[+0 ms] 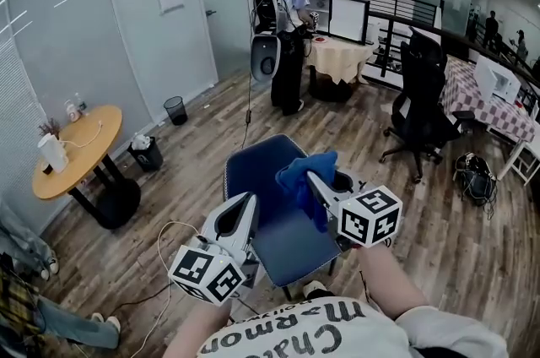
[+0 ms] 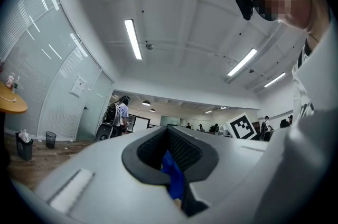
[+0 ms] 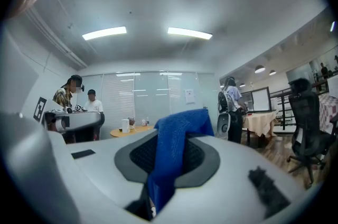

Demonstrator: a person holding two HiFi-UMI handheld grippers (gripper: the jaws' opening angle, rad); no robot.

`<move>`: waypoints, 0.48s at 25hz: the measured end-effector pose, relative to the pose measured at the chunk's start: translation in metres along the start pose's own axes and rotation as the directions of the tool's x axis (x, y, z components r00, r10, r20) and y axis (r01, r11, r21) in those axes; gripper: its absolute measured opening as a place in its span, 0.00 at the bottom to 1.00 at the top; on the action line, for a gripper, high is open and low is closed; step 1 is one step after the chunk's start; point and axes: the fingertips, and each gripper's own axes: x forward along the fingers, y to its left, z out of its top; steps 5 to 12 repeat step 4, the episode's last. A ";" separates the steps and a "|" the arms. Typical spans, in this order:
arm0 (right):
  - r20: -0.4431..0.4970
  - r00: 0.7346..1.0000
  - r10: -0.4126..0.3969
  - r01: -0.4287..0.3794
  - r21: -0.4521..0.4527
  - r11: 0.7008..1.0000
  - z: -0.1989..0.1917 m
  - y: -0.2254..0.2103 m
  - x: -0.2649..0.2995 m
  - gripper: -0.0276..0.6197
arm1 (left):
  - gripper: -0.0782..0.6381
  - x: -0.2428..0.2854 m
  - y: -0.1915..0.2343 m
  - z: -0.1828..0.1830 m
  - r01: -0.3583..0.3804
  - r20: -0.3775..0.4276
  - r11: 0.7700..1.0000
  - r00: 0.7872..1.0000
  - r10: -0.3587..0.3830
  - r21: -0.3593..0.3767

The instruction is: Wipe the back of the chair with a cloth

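Note:
A blue chair (image 1: 257, 172) stands right in front of me, its back on the far side and its seat (image 1: 291, 251) below my grippers. My right gripper (image 1: 314, 179) is shut on a blue cloth (image 1: 304, 176), which bunches over the chair's back and right side. In the right gripper view the cloth (image 3: 177, 138) hangs out of the shut jaws (image 3: 174, 136) and drapes down their middle. My left gripper (image 1: 245, 203) hovers over the seat's left edge, jaws together and pointing up. In its own view (image 2: 168, 132) only a thin blue sliver shows in the slit between them.
A round wooden table (image 1: 80, 149) stands at the left with a black bin (image 1: 175, 109) behind it. A black office chair (image 1: 422, 107) is at the right, next to a checkered table (image 1: 481, 99). A person (image 1: 287, 27) stands further back. A cable (image 1: 160, 263) lies on the floor.

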 end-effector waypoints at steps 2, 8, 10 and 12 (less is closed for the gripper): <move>0.002 1.000 0.001 -0.001 0.008 1.000 -0.001 0.001 0.001 0.16 | 0.12 -0.003 0.003 0.000 -0.012 0.001 1.000 1.000 0.012 -0.006; 0.004 1.000 0.001 -0.001 0.018 1.000 -0.001 0.002 0.002 0.16 | 0.12 -0.005 0.005 -0.001 -0.019 0.000 1.000 1.000 0.019 -0.009; 0.004 1.000 0.001 -0.001 0.018 1.000 -0.001 0.002 0.002 0.16 | 0.12 -0.005 0.005 -0.001 -0.019 0.000 1.000 1.000 0.019 -0.009; 0.004 1.000 0.001 -0.001 0.018 1.000 -0.001 0.002 0.002 0.16 | 0.12 -0.005 0.005 -0.001 -0.019 0.000 1.000 1.000 0.019 -0.009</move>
